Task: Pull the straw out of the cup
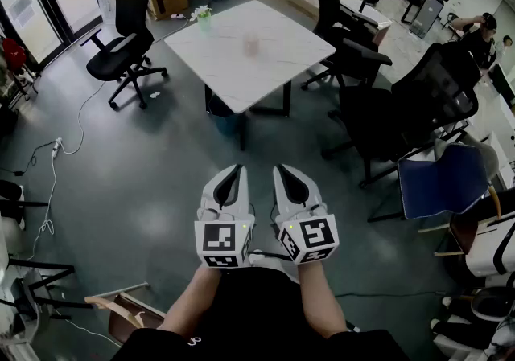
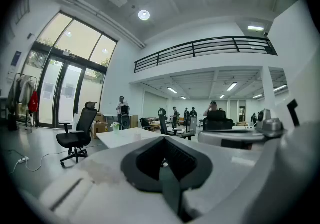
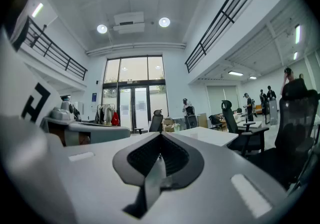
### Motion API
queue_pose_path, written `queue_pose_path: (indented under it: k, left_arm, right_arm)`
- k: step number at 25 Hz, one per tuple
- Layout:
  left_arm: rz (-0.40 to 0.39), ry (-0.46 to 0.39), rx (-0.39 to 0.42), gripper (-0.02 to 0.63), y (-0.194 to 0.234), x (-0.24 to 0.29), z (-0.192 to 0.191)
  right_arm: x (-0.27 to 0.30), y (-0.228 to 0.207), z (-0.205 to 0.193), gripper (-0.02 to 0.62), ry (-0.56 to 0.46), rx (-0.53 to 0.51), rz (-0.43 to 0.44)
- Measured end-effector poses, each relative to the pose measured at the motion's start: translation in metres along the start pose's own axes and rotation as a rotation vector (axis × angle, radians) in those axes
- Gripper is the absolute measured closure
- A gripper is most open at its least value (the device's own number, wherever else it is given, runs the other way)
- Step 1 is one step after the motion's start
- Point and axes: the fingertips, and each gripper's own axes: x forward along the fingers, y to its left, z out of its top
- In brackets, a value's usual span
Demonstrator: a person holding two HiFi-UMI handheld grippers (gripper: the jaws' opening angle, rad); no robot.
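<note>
Over the grey floor point(image 1: 145, 166) in the head view, I hold my left gripper point(image 1: 233, 171) and right gripper point(image 1: 283, 171) side by side, well apart from the white table point(image 1: 278, 70) where the cup point(image 1: 252, 46) stands. The left gripper view shows its jaws pressed together on nothing. The right gripper view shows the same, closed and empty, with the table far ahead.
</note>
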Motion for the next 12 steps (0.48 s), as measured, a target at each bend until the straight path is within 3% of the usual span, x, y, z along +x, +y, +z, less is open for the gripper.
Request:
queue_pose_path:
  k: [3, 12]
  left_arm:
    - [-0.004, 0.000, 0.001, 0.604, -0.005, 0.004, -0.002]
    - [0.007, -0.008, 0.016, 0.604, -0.001, 0.013, 0.007]
  right_arm:
    - [-0.001, -0.006, 0.007, 0.594, -0.048, 0.002, -0.011]
    - [0.008, -0.017, 0.008, 0.592, -0.045, 0.029, -0.010]
